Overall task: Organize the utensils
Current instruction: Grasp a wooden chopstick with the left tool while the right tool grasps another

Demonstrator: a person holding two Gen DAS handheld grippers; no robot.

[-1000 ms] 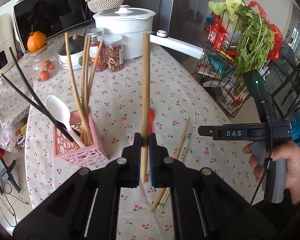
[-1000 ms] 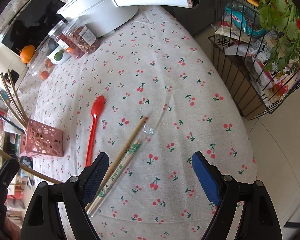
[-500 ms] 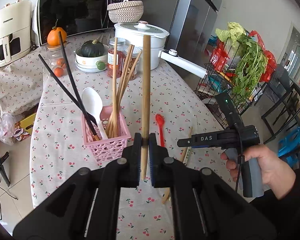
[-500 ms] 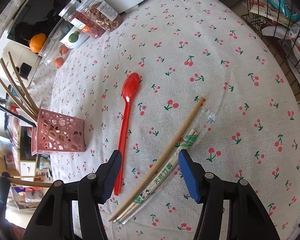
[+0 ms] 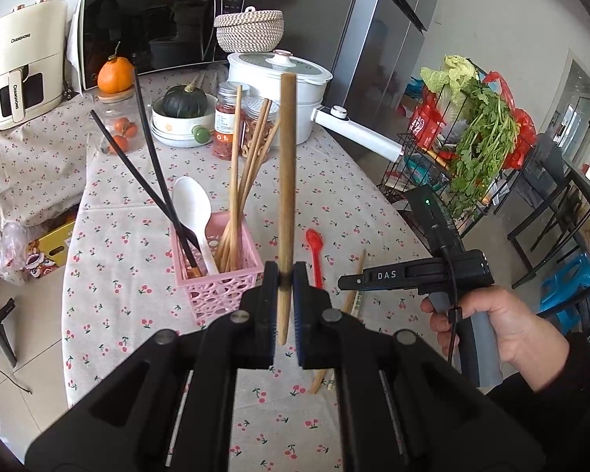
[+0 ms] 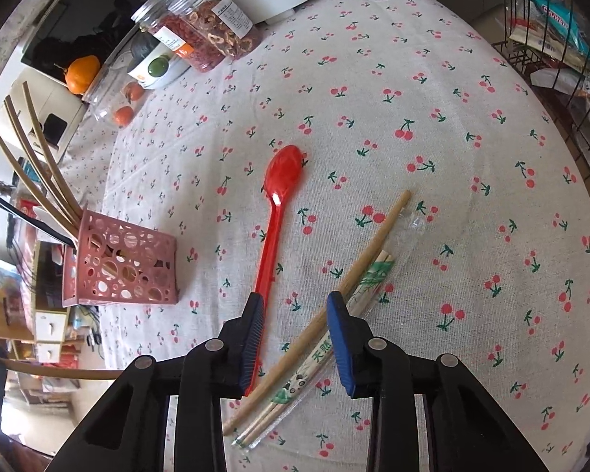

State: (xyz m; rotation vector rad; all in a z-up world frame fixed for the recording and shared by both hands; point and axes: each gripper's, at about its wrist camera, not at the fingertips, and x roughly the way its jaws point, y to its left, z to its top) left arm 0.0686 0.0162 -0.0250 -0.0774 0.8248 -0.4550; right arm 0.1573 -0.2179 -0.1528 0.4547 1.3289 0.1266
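The counter [image 6: 432, 90] is carrying one pink basket [image 5: 216, 275] holding two black chopsticks [image 5: 145, 165], about four wooden ones [image 5: 244, 181] and one white spoon [image 5: 194, 212]. The left tongs [image 5: 284, 279] are gripping one upright chopstick [image 5: 286, 181] tightly beside the basket. The right tongs [image 6: 295, 306] are standing part open, holding nothing, over one red spoon [image 6: 275, 220], one loose chopstick [image 6: 369, 244] and one wrapped pair [image 6: 358, 299] lying on the cloth.

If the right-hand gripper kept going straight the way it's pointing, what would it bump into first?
Most likely the bare wooden chopstick lying on the tablecloth, which crosses between the right gripper's open fingers; how far it sits above the cloth is unclear.
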